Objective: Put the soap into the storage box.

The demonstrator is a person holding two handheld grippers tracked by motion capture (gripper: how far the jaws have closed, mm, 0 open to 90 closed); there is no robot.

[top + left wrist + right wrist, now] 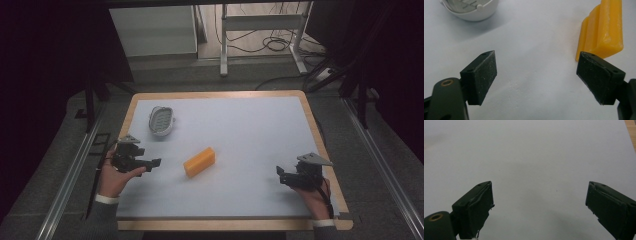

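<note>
An orange-yellow bar (199, 161) lies on the white table mat, near the middle. A white oval dish (162, 120) with a ribbed inside sits at the back left. My left gripper (156, 163) rests at the left edge, pointing right toward the bar, a short way from it. In the left gripper view its jaws stand wide apart with nothing between them; the bar (602, 30) lies just past the right jaw and the dish (470, 8) is at the top left. My right gripper (280, 173) sits at the right edge, open over bare mat (536, 165).
The mat (240, 130) lies on a wooden board (312, 112) whose rim shows along the back and right. Grey floor with metal rails (70, 170) runs along both sides. A white table frame (260, 35) and cables stand beyond the board.
</note>
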